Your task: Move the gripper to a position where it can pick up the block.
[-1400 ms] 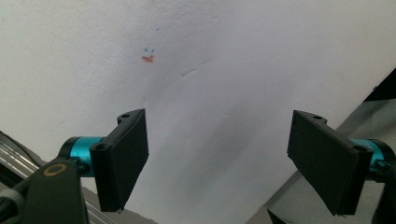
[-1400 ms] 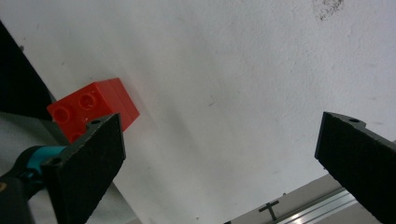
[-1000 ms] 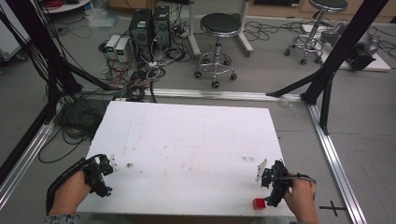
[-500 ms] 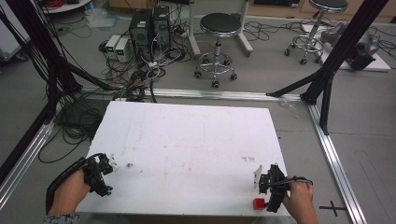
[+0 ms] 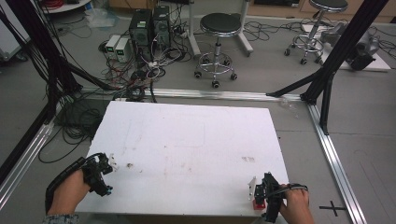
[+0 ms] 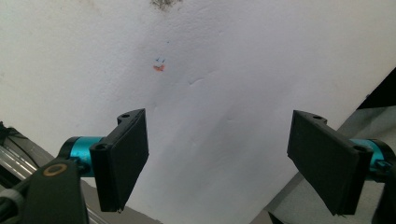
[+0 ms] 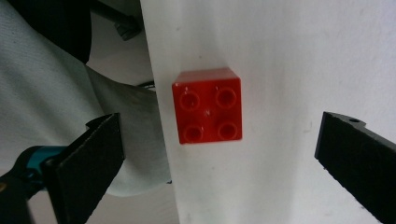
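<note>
A red four-stud brick (image 7: 207, 105) sits stud-side up on the white table (image 7: 289, 56), in the middle of the right gripper view and just beside the table's edge, which runs down the frame to its left. In the high view the same brick (image 5: 258, 204) shows as a small red spot at the lower right of the frame, close to the table's near edge and partly covered by the right gripper (image 5: 265, 200), which hangs directly over it. That gripper's jaws are spread wide: in the right gripper view one black pad stands at the lower left, over the table's edge, the other at the lower right, and the brick lies between them, touching neither. The right hand (image 5: 295, 209) holding it comes in from the bottom right of the high view, with a black cable looping over it. Off the table edge in the right gripper view lies pale grey cloth (image 7: 42, 84). Well apart, at the lower left of the high view, the left gripper (image 5: 100, 169) rests at the table's left edge in the left hand (image 5: 69, 191). Its jaws are also spread, with bare white table between them and a small orange mark (image 6: 159, 67) above. Beyond the table, at the top of the high view, stand a black stool (image 5: 219, 28) and computer boxes (image 5: 148, 23) among tangled cables.
</note>
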`<state>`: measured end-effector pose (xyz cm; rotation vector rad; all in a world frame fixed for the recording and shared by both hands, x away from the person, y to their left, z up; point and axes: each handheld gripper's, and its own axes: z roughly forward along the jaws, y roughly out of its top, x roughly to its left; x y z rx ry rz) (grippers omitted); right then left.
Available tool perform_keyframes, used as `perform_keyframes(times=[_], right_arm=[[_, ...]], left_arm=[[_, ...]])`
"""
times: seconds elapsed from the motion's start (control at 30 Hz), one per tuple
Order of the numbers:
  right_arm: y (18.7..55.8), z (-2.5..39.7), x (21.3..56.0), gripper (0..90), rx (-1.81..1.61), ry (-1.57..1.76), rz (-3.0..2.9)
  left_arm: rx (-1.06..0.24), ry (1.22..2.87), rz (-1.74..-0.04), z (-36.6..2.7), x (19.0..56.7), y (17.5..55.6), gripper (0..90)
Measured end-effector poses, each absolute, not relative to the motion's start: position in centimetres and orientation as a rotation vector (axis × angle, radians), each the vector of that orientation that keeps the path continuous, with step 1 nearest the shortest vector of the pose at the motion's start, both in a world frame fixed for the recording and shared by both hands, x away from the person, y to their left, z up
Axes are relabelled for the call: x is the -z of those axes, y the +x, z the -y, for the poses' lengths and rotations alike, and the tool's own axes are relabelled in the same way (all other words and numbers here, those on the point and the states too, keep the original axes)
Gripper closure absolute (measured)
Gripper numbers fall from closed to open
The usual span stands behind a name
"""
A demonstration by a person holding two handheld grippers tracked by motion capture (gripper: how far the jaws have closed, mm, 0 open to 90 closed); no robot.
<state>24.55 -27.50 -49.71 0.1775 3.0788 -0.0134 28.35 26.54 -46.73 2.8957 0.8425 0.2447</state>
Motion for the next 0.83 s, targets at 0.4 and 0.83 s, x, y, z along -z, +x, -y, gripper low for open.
perform_keyframes(times=[0.4,0.83], right_arm=[[23.9,26.9,51.4,0.8,0.009,0.107,-3.09],[23.8,26.8,52.1,0.8,0.013,0.082,-3.102]], left_arm=[[-0.25,2.893,-0.834,-26.4,46.6,28.3,20.8],[-0.256,2.89,-0.84,-26.5,46.5,28.3,20.8]])
